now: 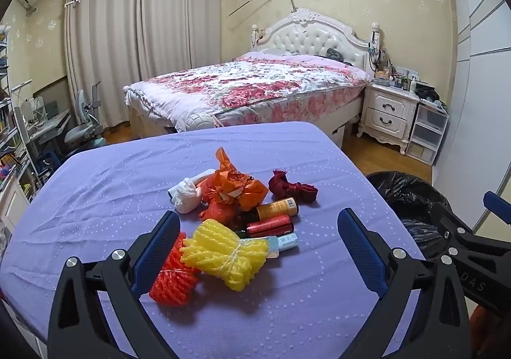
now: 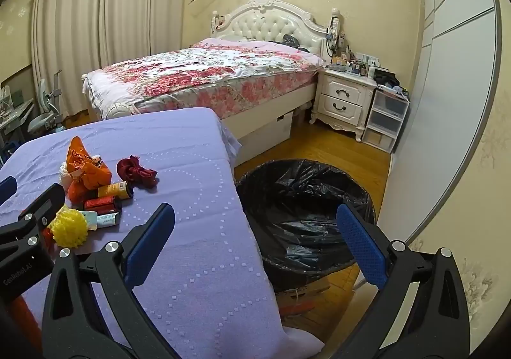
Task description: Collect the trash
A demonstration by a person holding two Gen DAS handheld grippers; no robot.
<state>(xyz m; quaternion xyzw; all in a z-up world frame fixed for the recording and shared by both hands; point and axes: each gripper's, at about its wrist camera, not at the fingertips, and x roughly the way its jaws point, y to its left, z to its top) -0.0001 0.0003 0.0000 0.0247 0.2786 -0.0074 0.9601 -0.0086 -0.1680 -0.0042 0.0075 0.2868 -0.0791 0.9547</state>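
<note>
Fingers of the left gripper [image 1: 258,250] stood spread wide with nothing pinched, framing the near end of the trash pile on the lavender-covered bench [image 1: 95,199]: a yellow foam net [image 1: 223,258] lay between them, and an orange-red foam net [image 1: 172,276] sat just beside the left finger. The right gripper [image 2: 255,247] was equally spread and empty, one finger over the bench edge, the other over the black-lined trash bin [image 2: 303,199] on the wooden floor beside the bench. The left wrist view gave the pile in full: past the nets lay a small pale tube [image 1: 287,242], a red can [image 1: 270,224], a yellow-brown can [image 1: 277,208], a crumpled orange bag [image 1: 236,188], a white wad [image 1: 188,196] and a dark red ribbon [image 1: 292,189]. From the right wrist view the white wad and the orange-red net were mostly hidden behind the bag and the left gripper's body. That view, however, showed the bin's whole open mouth, of which the left view caught only a corner. Both views showed a bed with a floral quilt [image 1: 249,87] beyond the bench, and a white nightstand [image 2: 343,103].
</note>
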